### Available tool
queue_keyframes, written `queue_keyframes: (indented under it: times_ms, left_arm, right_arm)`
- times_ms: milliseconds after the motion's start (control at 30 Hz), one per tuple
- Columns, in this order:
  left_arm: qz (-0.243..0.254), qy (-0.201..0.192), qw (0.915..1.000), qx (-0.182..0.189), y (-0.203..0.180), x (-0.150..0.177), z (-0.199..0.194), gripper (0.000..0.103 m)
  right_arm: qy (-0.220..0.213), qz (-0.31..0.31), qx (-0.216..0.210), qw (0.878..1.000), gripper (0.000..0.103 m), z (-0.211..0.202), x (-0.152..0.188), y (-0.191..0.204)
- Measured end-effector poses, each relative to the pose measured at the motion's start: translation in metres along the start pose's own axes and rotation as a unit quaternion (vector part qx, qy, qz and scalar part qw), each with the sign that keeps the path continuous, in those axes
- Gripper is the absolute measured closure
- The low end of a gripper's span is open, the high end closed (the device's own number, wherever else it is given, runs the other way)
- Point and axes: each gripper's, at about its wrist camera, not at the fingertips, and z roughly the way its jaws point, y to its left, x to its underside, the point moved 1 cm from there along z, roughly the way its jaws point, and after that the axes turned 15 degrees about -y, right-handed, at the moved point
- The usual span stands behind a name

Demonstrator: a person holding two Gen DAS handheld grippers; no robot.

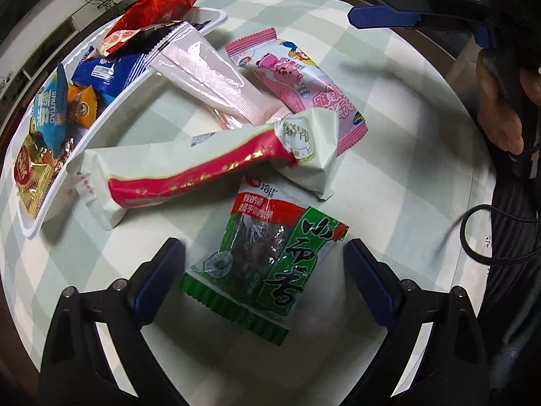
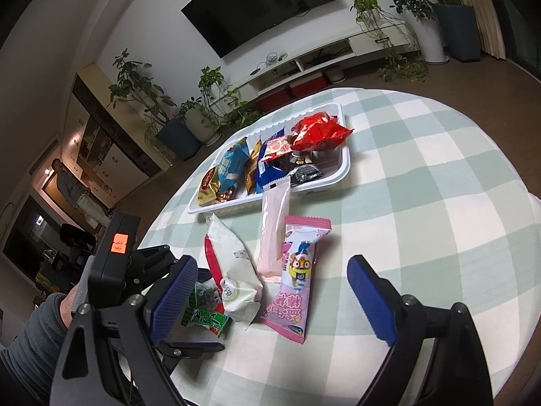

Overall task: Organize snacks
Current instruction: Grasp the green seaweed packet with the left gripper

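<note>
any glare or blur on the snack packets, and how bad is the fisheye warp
Left wrist view: glare streaks on the pale pink packet, motion blur on the dangling cable, green seaweed packet sharp. Right wrist view: strong warp, TV and table edge bowed; packets readable.

Left gripper [image 1: 263,253]: jaws spread wide, empty.
Green packet [image 1: 267,264]: flat on the counter [image 1: 405,182], between the jaws.
White tray [image 1: 101,111]: far left, beyond the jaws.
</note>
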Motion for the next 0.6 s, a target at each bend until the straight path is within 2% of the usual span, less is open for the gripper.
queue_keyframes:
  times_ms: [67, 267, 400, 533, 600]
  left_arm:
    - [-0.001, -0.005, 1.0, -0.002, 0.002, -0.003, 0.0, 0.026]
    - [-0.019, -0.013, 0.9997, -0.01, 0.008, -0.008, -0.004, 0.054]
    - [-0.032, -0.022, 0.999, -0.02, 0.01, -0.005, -0.007, 0.059]
    - [-0.051, -0.033, 0.9978, -0.027, 0.004, 0.002, -0.014, 0.072]
    - [-0.067, -0.041, 0.9966, -0.024, 0.004, 0.007, -0.018, 0.073]
  right_arm:
    - [0.0, -0.001, 0.001, 1.0, 0.011, 0.0, 0.0, 0.0]
    - [0.003, -0.003, 0.009, 1.0, 0.011, 0.001, 0.0, 0.0]
    - [0.008, -0.01, 0.017, 1.0, 0.012, 0.003, 0.002, 0.0]
    - [0.008, -0.028, 0.027, 0.999, 0.016, 0.005, 0.004, 0.002]
    - [0.012, -0.046, 0.033, 0.998, 0.019, 0.006, 0.006, 0.005]
